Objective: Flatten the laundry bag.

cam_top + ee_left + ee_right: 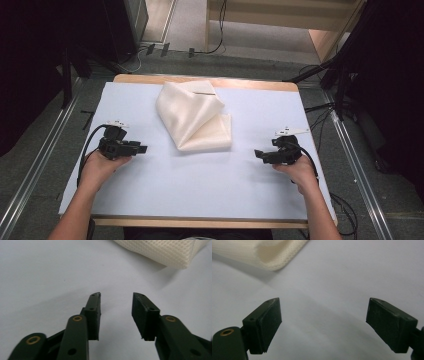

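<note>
A cream cloth (195, 119) lies folded on the pale blue sheet (165, 185) that covers the counter (200, 79), toward the far middle of it. Its folds run to a blunt corner on the near side, and a thin dark line crosses the cloth near its far edge. The weave looks like fine mesh in the left tool view, where one corner of the cloth (162, 252) sits at the top right, and in the right tool view, where a rolled edge of the cloth (262, 252) sits at the top left.

The left tool (141, 148) is held in the person's left hand (102, 167), to the left of the cloth and a little nearer the person, pointing toward the cloth. It is well apart from the cloth. Its jaws stand partly open with nothing between them; only bare sheet shows in the gap.

The right tool (258, 153) is held in the right hand (300, 172), to the right of the cloth and nearer the person, also pointing toward the cloth and apart from it. Its jaws stand wide open and hold nothing.

Both tools hover low over the sheet; whether they touch it cannot be told. A black cable (87, 145) loops from the left tool back past the wrist.
</note>
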The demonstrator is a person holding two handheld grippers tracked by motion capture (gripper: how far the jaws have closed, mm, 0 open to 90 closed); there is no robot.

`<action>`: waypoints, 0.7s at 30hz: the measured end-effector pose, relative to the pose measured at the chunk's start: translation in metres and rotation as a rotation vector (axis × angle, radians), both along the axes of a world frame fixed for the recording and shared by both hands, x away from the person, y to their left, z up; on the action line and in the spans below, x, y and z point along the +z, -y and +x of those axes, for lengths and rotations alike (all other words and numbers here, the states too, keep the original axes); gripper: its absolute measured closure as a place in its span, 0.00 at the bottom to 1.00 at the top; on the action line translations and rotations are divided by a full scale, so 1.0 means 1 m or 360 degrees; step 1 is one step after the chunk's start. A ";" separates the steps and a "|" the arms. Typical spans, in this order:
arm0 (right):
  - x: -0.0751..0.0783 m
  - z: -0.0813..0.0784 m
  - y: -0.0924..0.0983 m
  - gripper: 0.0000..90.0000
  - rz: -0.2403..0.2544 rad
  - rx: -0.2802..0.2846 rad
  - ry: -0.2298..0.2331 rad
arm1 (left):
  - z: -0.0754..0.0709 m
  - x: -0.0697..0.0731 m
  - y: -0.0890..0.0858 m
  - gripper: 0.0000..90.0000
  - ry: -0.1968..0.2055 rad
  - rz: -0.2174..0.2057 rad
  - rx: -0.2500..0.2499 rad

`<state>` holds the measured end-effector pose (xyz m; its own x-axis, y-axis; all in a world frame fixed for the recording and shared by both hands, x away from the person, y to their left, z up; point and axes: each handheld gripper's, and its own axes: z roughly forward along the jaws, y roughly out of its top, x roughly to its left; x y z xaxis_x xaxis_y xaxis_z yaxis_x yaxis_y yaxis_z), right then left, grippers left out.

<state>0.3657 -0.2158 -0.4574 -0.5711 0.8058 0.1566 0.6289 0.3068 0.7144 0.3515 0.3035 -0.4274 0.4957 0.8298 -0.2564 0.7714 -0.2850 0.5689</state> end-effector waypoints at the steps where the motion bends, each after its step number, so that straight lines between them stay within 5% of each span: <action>1: 0.001 0.000 -0.002 0.18 0.0007 -0.0009 0.0010 | 0.000 0.001 0.001 0.62 0.0004 -0.0006 -0.0007; 2: 0.001 0.000 -0.002 0.18 0.0007 -0.0009 0.0010 | 0.000 0.001 0.001 0.59 0.0004 -0.0006 -0.0007; 3: 0.003 0.001 -0.005 0.30 0.0027 -0.0034 0.0019 | 0.000 0.001 0.002 0.56 0.0002 -0.0005 -0.0011; 11: 0.007 0.000 -0.010 0.50 0.0085 -0.0120 -0.0030 | 0.004 0.002 0.002 0.47 -0.0030 -0.0026 0.0014; 17: 0.010 -0.002 -0.013 0.55 0.0096 -0.0129 -0.0027 | 0.005 0.003 0.005 0.45 -0.0019 -0.0030 0.0004; 21: 0.008 -0.003 -0.013 0.52 0.0025 -0.0118 0.0000 | 0.005 0.005 0.006 0.45 -0.0021 -0.0033 0.0008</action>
<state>0.3630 -0.2023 -0.4494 -0.5099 0.8433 0.1698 0.6495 0.2480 0.7188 0.3562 0.2977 -0.4220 0.4878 0.8267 -0.2803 0.7803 -0.2691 0.5645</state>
